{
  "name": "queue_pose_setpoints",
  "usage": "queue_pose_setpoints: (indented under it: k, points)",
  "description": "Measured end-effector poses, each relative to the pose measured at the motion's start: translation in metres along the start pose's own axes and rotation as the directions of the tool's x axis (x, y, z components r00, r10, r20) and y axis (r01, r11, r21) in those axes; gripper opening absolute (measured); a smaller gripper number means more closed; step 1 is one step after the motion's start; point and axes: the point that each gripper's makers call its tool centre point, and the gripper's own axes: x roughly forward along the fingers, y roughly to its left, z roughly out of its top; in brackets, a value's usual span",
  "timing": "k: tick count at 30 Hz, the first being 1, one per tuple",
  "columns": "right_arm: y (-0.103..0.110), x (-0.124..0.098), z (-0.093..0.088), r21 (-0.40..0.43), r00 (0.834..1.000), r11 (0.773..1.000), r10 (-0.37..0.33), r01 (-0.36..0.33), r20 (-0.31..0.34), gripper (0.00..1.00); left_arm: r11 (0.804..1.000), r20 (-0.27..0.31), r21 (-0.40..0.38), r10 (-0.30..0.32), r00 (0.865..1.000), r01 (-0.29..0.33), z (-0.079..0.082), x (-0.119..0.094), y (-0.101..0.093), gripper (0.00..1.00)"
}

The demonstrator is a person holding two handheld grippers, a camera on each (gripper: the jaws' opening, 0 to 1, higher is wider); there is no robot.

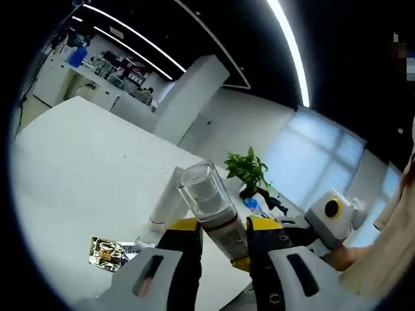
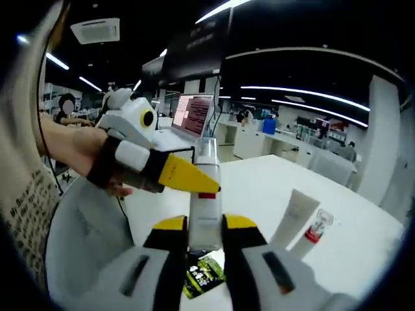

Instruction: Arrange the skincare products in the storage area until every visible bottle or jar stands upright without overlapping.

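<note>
Both my left tongs (image 1: 224, 243) and right tongs (image 2: 204, 233) pinch one clear-capped bottle (image 2: 205, 201) above the tabletop (image 1: 78, 168), where an uneven release could drop it onto the tubes (image 2: 295, 220).

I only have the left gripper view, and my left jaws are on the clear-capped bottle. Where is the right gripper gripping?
Observer: The right gripper has its jaws against the same bottle, nearer its base than the left gripper.
Operator: Anything next to the white tube on the table?
Observer: Yes, a small bottle with a red label stands right beside the white tube.
Operator: What's behind my left hand?
Observer: An open laptop, screen lit, on the desk behind it.
</note>
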Motion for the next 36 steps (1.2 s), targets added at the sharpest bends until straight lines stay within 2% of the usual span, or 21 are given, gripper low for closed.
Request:
queue_pose_setpoints:
  k: [3,4,5,6,7,9,12,13,16,18,20,21,24,27,30,31,33,36]
  points:
    - [0.006,-0.003,-0.006,0.007,0.998,0.998,0.062,-0.061,-0.024,0.21,1.000,-0.026,0.025,-0.006,1.000,0.007,-0.003,0.000,-0.003,0.21]
    - [0.008,-0.005,-0.006,-0.009,0.996,0.997,0.081,-0.082,-0.029,0.21,0.997,-0.060,0.071,-0.025,0.998,0.029,-0.006,-0.001,-0.007,0.21]
    - [0.010,-0.007,-0.009,-0.005,0.993,0.994,0.109,-0.110,-0.051,0.21,0.995,-0.071,0.098,-0.029,0.997,0.036,-0.006,-0.001,-0.009,0.20]
    - [0.013,-0.012,-0.011,0.049,0.988,0.990,0.138,-0.135,-0.063,0.21,0.989,-0.090,0.140,-0.031,0.995,0.043,-0.006,-0.001,-0.010,0.20]
    - [0.014,-0.015,-0.008,0.094,0.987,0.984,0.158,-0.153,-0.044,0.21,0.986,-0.104,0.161,-0.028,0.994,0.044,-0.007,-0.002,-0.011,0.20]
    - [0.013,-0.025,0.006,0.174,0.981,0.965,0.188,-0.194,0.048,0.23,0.973,-0.141,0.224,-0.030,0.990,0.062,-0.006,-0.002,-0.013,0.19]
    - [0.004,-0.038,0.019,0.247,0.975,0.946,0.183,-0.211,0.129,0.29,0.950,-0.188,0.299,-0.037,0.981,0.093,-0.006,-0.003,-0.014,0.19]
    - [0.001,-0.041,0.028,0.263,0.968,0.938,0.184,-0.225,0.170,0.31,0.947,-0.190,0.307,-0.034,0.981,0.092,-0.006,-0.003,-0.014,0.19]
    - [-0.006,-0.044,0.039,0.250,0.963,0.940,0.186,-0.232,0.193,0.32,0.922,-0.250,0.362,-0.047,0.967,0.139,-0.012,-0.004,-0.017,0.19]
    - [-0.007,-0.042,0.047,0.239,0.959,0.942,0.186,-0.237,0.215,0.34,0.891,-0.302,0.419,-0.047,0.952,0.177,-0.019,-0.003,-0.020,0.19]
    - [-0.005,-0.038,0.055,0.235,0.952,0.939,0.197,-0.251,0.233,0.37,0.851,-0.352,0.473,-0.054,0.934,0.228,-0.026,-0.001,-0.025,0.19]
    - [-0.003,-0.035,0.058,0.233,0.950,0.937,0.202,-0.259,0.240,0.36,0.822,-0.360,0.511,-0.059,0.931,0.250,-0.027,0.000,-0.029,0.19]
    - [0.002,-0.029,0.062,0.231,0.945,0.934,0.217,-0.274,0.246,0.35,0.780,-0.397,0.547,-0.079,0.914,0.305,-0.033,0.002,-0.037,0.19]
    - [0.005,-0.028,0.060,0.217,0.944,0.935,0.229,-0.282,0.239,0.33,0.765,-0.416,0.544,-0.110,0.903,0.344,-0.036,0.003,-0.043,0.19]
    - [0.004,-0.030,0.057,0.199,0.946,0.941,0.225,-0.272,0.232,0.23,0.752,-0.436,0.546,-0.122,0.891,0.370,-0.041,0.004,-0.045,0.19]
    - [0.004,-0.031,0.056,0.200,0.947,0.941,0.224,-0.272,0.230,0.23,0.748,-0.439,0.546,-0.128,0.889,0.377,-0.042,0.004,-0.046,0.19]
    - [0.001,-0.033,0.052,0.217,0.955,0.944,0.201,-0.248,0.219,0.22,0.745,-0.446,0.546,-0.129,0.886,0.383,-0.045,0.006,-0.044,0.19]
    - [-0.003,-0.035,0.047,0.227,0.961,0.950,0.165,-0.215,0.223,0.21,0.744,-0.441,0.553,-0.120,0.889,0.375,-0.047,0.009,-0.042,0.19]
